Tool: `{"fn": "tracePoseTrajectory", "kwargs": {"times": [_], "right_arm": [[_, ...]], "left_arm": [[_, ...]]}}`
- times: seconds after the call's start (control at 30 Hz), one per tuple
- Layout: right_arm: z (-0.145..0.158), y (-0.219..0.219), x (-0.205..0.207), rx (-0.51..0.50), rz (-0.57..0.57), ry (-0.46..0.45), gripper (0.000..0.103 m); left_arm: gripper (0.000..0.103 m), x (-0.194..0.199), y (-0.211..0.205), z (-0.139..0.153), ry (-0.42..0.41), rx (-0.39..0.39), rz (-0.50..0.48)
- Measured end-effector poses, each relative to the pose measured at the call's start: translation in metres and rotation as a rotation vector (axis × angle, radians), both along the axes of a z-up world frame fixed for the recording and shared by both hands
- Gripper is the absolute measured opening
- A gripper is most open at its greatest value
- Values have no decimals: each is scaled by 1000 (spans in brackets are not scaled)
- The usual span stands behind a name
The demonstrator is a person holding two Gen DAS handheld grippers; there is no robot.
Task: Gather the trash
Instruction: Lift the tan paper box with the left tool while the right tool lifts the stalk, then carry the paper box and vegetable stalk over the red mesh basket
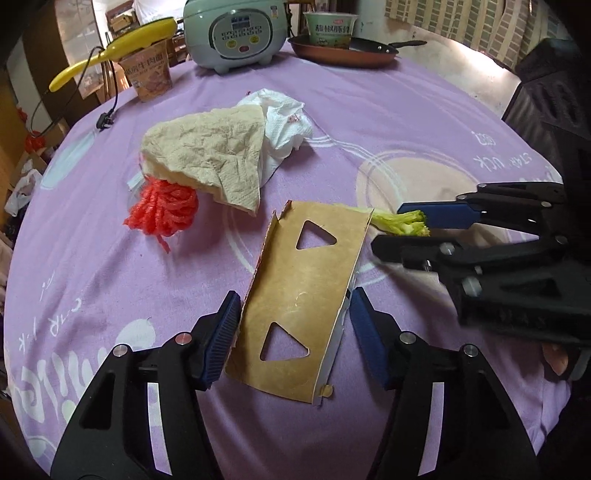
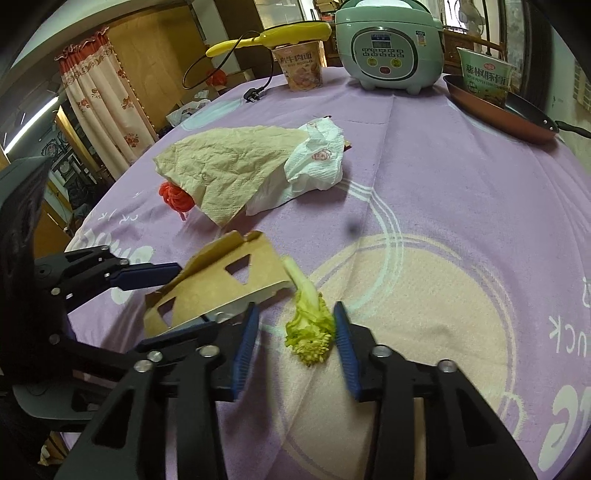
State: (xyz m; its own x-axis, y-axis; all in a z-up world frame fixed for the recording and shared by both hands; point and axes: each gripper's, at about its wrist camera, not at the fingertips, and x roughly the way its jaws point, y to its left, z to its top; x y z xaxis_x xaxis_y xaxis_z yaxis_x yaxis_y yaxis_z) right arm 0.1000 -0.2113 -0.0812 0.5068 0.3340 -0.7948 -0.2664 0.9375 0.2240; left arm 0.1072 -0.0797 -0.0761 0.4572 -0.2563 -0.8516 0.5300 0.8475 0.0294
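Note:
A brown cardboard piece (image 1: pixel 306 288) with two triangular cut-outs stands tilted off the purple tablecloth (image 1: pixel 424 122). My left gripper (image 1: pixel 293 317) is shut on it, one blue pad against each long edge. A green broccoli stem (image 2: pixel 310 328) lies just right of the cardboard. My right gripper (image 2: pixel 295 314) is open around the stem: the right pad touches it and the left pad stands apart. Further back lie a crumpled beige paper towel (image 1: pixel 207 155), a white tissue (image 1: pixel 288 122) and a red yarn clump (image 1: pixel 162 214). The left wrist view shows the right gripper (image 1: pixel 391 230) from the side.
At the far edge stand a pale green rice cooker (image 1: pixel 236 33), a noodle cup (image 1: pixel 147 74) with a yellow brush (image 1: pixel 122 44) across it, and a frying pan (image 1: pixel 343 55) holding a green noodle bowl (image 1: pixel 330 27). A black plug and cord (image 1: pixel 105 120) lie at the left.

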Motion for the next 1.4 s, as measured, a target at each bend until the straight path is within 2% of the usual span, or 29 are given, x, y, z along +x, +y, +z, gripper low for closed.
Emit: {"fn": "tracePoseTrajectory", "kwargs": {"times": [0.03, 0.07, 0.33, 0.5, 0.6, 0.77, 0.9, 1.1, 1.4], "right_arm": [[0, -1, 0, 3, -3, 2, 19], [-1, -3, 1, 25, 3, 17, 16], [-2, 1, -2, 13, 3, 11, 17], [-1, 18, -5, -97, 26, -27, 23], [0, 23, -7, -134, 20, -34, 15], [6, 16, -8, -100, -10, -28, 15], [23, 13, -23, -51, -21, -48, 15], [46, 31, -56, -25, 9, -95, 14], [54, 56, -92, -3, 38, -107, 14]], "left_arm": [[61, -1, 1, 1, -5, -4, 0], [61, -4, 4, 5, -14, -8, 2], [61, -24, 26, 23, -52, -29, 44], [60, -40, 50, 36, -75, -56, 94], [60, -52, 67, 44, -91, -65, 126], [61, -73, 97, 50, -96, -81, 191], [61, -88, 116, 52, -102, -96, 234], [61, -113, 140, 54, -94, -154, 294], [61, -146, 157, 57, -108, -205, 329]]}}
